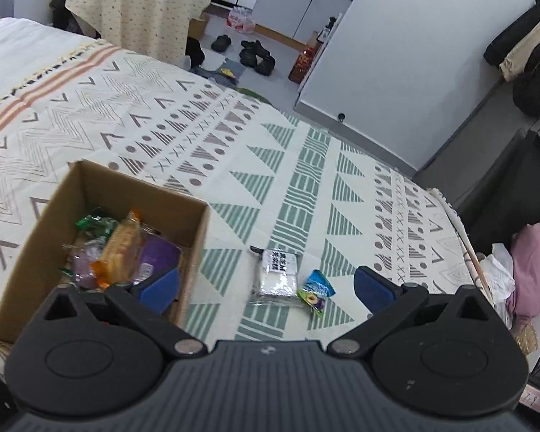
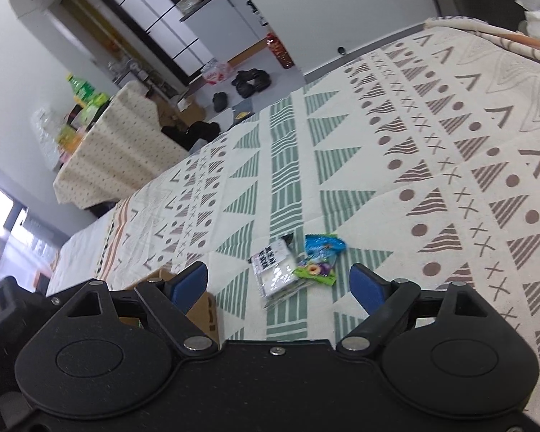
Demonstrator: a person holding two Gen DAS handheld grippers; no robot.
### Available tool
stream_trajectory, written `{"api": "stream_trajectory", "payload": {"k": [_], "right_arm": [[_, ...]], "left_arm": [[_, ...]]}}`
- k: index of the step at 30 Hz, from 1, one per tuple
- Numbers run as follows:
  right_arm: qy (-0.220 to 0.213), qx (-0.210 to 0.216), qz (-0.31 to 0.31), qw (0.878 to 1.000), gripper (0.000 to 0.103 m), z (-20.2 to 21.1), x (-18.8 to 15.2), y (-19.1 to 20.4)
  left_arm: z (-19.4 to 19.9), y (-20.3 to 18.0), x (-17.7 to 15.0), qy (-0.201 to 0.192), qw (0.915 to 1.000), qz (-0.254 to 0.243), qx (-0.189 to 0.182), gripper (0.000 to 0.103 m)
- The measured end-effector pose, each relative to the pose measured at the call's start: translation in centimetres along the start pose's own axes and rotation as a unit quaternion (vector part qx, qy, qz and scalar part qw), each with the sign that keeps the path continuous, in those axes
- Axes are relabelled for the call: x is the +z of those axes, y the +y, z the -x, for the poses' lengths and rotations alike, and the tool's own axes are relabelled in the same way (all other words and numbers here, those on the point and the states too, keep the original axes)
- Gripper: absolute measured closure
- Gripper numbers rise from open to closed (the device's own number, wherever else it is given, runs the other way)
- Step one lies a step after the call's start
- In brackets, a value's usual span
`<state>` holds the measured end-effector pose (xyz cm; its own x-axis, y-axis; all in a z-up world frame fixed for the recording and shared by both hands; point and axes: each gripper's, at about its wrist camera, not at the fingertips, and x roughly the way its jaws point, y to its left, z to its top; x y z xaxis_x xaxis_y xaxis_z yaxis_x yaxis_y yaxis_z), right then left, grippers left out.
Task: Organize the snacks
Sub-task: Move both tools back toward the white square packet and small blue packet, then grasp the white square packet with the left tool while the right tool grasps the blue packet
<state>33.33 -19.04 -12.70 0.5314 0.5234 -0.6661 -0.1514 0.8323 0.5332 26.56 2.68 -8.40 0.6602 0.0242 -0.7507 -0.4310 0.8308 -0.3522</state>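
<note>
A brown cardboard box [image 1: 100,194] sits open on the patterned bedspread, holding a jumble of wrapped snacks [image 1: 115,248]. Well to its right lie two more: a clear packet with a black-and-white label [image 1: 278,274], flat, and a small blue-and-green candy packet [image 1: 316,291] touching its right edge.

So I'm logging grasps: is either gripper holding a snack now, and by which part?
Nothing is held. The left gripper and right gripper are both open and empty.
</note>
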Motion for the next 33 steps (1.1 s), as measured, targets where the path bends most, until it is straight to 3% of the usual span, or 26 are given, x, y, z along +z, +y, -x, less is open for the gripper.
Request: {"api": "stream_trajectory", "payload": {"k": [7,11,16,21,33], "right_arm": [[0.0,-0.015,-0.041,0.999,0.019,-1.1,0.9,-2.1],[0.01,-0.017,-0.064,0.998,0.024,-2.1,1.2,-3.1],[0.024,-0.012,-0.079,0.997,0.027,-3.7,1.2,-3.9],[0.048,-0.014,-0.078,0.996,0.039,-6.0,0.9,-4.1],[0.071,-0.023,-0.084,0.994,0.054,-10.8,0.6,-5.2]], "left_arm": [[-2.2,-1.3,0.3,0.006,0.9998,-0.009,-0.014,0.003],[-3.9,-1.8,0.5,0.015,0.9997,-0.014,-0.012,0.009],[-6.5,-2.2,0.4,0.035,0.9992,-0.014,-0.017,0.023],[-9.1,-2.4,0.2,0.055,0.9983,-0.003,-0.018,0.038],[-13.8,-2.4,0.4,0.082,0.9965,0.011,-0.006,0.039]]}}
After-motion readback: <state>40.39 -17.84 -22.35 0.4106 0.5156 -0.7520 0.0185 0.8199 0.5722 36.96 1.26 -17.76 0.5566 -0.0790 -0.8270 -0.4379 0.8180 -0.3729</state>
